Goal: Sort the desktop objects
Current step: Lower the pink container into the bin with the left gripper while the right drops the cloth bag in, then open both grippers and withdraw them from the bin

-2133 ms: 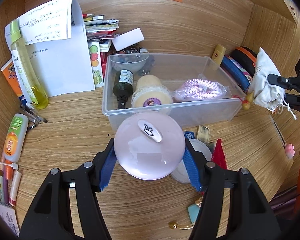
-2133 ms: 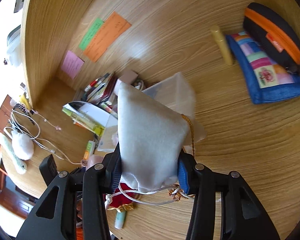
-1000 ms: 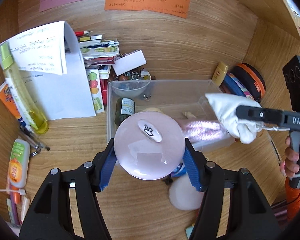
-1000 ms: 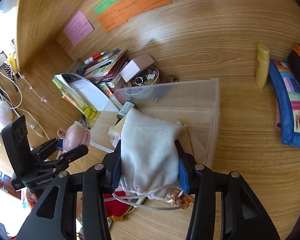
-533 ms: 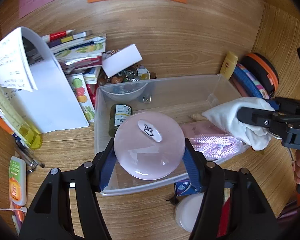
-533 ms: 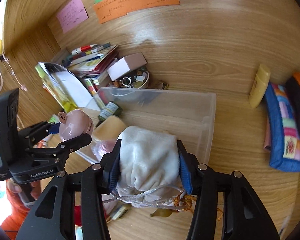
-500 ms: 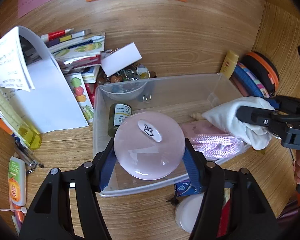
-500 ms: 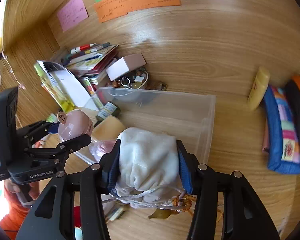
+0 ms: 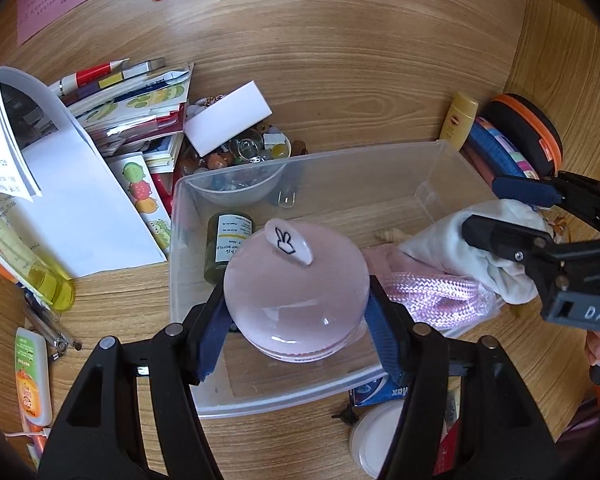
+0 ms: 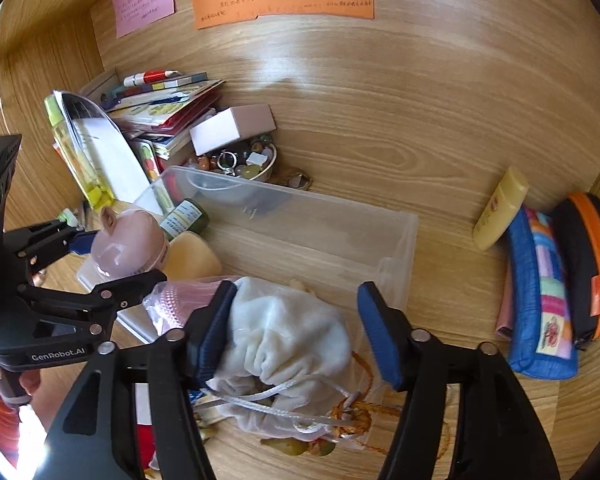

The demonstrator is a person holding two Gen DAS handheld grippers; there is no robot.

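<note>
My left gripper (image 9: 296, 314) is shut on a round pink jar (image 9: 296, 280) with a rabbit mark on its lid, held over the front left of the clear plastic box (image 9: 340, 164). My right gripper (image 10: 296, 312) is at the box's right end and its jaws are opening. A white drawstring pouch (image 10: 284, 340) sags between them, touching the left pad while the right pad stands clear. In the box lie a dark green bottle (image 9: 228, 240), a bagged pink cord (image 9: 432, 292), a clear bowl (image 9: 240, 190) and a cream jar (image 10: 192, 256).
Papers and booklets (image 9: 80, 208) are piled left of the box, with a yellow bottle (image 9: 40, 276) and an orange tube (image 9: 30, 380). A bead dish (image 9: 252, 148) sits behind it. At right lie a yellow tube (image 9: 458, 120), a blue pouch (image 10: 540, 300) and a black-orange case (image 9: 528, 132). A white lid (image 9: 376, 436) lies in front.
The right gripper's jaws have spread and its right pad has come off the white pouch, which has slumped at the box's right end. The left gripper carried the pink jar further over the box.
</note>
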